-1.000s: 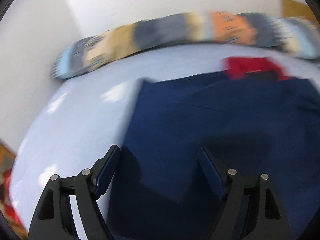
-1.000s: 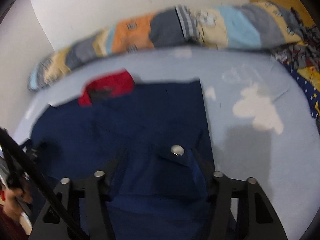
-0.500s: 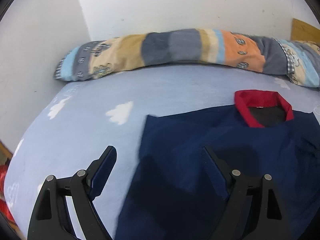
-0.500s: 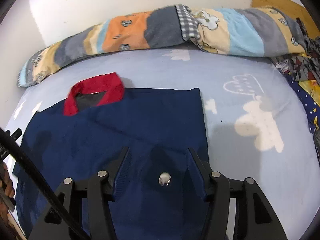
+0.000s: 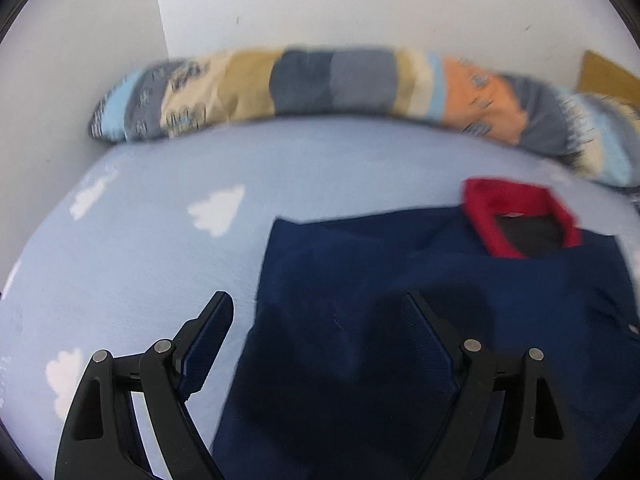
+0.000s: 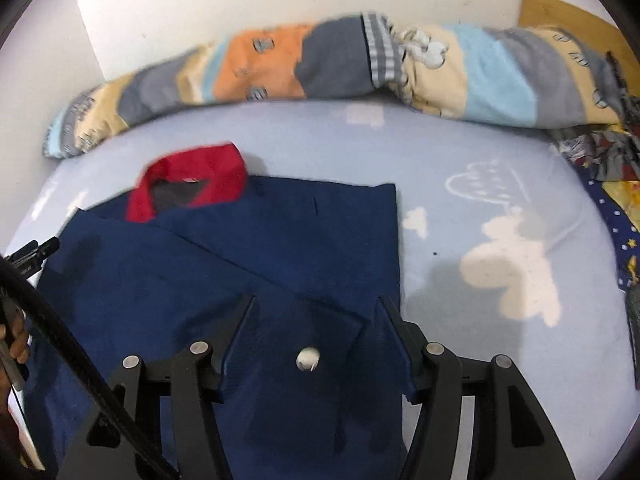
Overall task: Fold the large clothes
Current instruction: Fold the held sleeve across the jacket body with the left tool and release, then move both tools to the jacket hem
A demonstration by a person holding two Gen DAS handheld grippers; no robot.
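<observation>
Navy-blue shirt w/ red collar (image 6: pixel 224 264) lies flat on the bed, sleeves folded in over the body; it fills the lower left and centre of the right wrist view, and the lower right of the left wrist view (image 5: pixel 420 300). Red collar (image 6: pixel 188 184) sits at upper left of the garment in the right view, toward the far wall. A folded cuff w/ a white round button (image 6: pixel 308 358) lies at bottom centre of the right view.

Right tool (image 6: pixel 316 312): bottom centre, jaws partly apart and just been opening a little; the buttoned cuff lies between them, but pads not pressing on it as far as the view shows. Left tool (image 5: pixel 320 312): bottom centre of its view, jaws wide apart and opened further over the last sec; left finger over bare sheet, right finger over the shirt's left edge, nothing gripped. Left view is blurred.

Light-blue bed sheet w/ white cloud print (image 6: pixel 500 208) under everything. Long patchwork bolster pillow (orange, grey, cream, pale blue) (image 6: pixel 340 64) runs along the white wall across the top of both views. A person's fingers (image 6: pixel 18 340) and a black cable at the left edge of the right view. Dark star-print fabric (image 6: pixel 616 208) at right edge.
</observation>
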